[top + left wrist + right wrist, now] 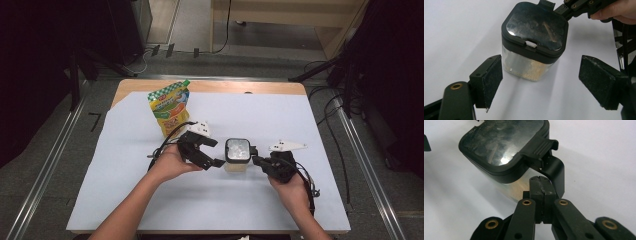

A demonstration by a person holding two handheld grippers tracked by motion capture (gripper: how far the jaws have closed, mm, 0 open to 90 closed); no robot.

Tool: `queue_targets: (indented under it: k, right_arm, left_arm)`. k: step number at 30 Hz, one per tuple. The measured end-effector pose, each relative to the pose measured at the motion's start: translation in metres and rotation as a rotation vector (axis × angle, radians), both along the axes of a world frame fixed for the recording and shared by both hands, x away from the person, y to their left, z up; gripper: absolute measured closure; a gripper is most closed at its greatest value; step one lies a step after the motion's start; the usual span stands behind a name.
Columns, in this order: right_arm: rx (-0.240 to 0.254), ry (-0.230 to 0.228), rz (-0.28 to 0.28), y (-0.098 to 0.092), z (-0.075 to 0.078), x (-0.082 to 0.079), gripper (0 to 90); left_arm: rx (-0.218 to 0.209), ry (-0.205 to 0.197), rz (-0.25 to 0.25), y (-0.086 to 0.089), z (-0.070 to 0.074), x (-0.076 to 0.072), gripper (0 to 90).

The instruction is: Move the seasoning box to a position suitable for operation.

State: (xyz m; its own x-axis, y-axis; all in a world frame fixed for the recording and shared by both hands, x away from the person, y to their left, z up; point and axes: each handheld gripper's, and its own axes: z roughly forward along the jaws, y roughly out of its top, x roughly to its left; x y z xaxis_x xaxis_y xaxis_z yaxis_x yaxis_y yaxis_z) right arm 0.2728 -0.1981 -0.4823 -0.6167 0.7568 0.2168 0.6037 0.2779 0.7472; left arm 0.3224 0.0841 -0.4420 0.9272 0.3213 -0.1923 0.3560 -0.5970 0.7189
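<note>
Jaws on the left gripper (540,83) stand wide apart, pads bare, nothing pressed between them; the clear container (534,40) sits just ahead of them, its lower corner closest to the left-hand pad and apart from the other. Over on the right gripper (541,188), the jaws are clamped tight together, pad on pad, right up against the container's black handle (554,170), which curves down beside them under the ribbed hinge tab; whether any of that handle is pinched between the pads is hard to make out. Through the dark, glossy lid (535,26) the contents blur into reflections, though pale grains show low against the clear wall. From above, the container (237,154) stands between the two grippers on the white sheet (125,165), a bright snack pouch (170,107) well beyond the left one. Both forearms come in low, hands angled inward toward the container.
</note>
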Motion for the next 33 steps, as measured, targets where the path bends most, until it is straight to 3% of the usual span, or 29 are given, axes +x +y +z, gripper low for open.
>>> queue_targets:
  k: [8,13,18,33]
  right_arm:
    - [0.013,0.009,-0.004,-0.003,0.002,0.001,90.0]
    - [0.022,0.012,-0.003,-0.006,0.005,0.001,90.0]
    - [0.019,-0.009,-0.013,-0.012,0.012,-0.001,90.0]
    - [0.006,-0.011,-0.052,-0.016,0.011,0.006,90.0]
  left_arm:
    - [-0.004,-0.003,-0.008,-0.014,-0.004,0.007,14.8]
    - [0.033,-0.011,-0.029,-0.023,-0.009,0.008,13.7]
    - [0.039,-0.011,-0.032,-0.028,-0.013,0.011,13.7]
    - [0.074,-0.061,-0.05,-0.041,-0.023,0.015,14.3]
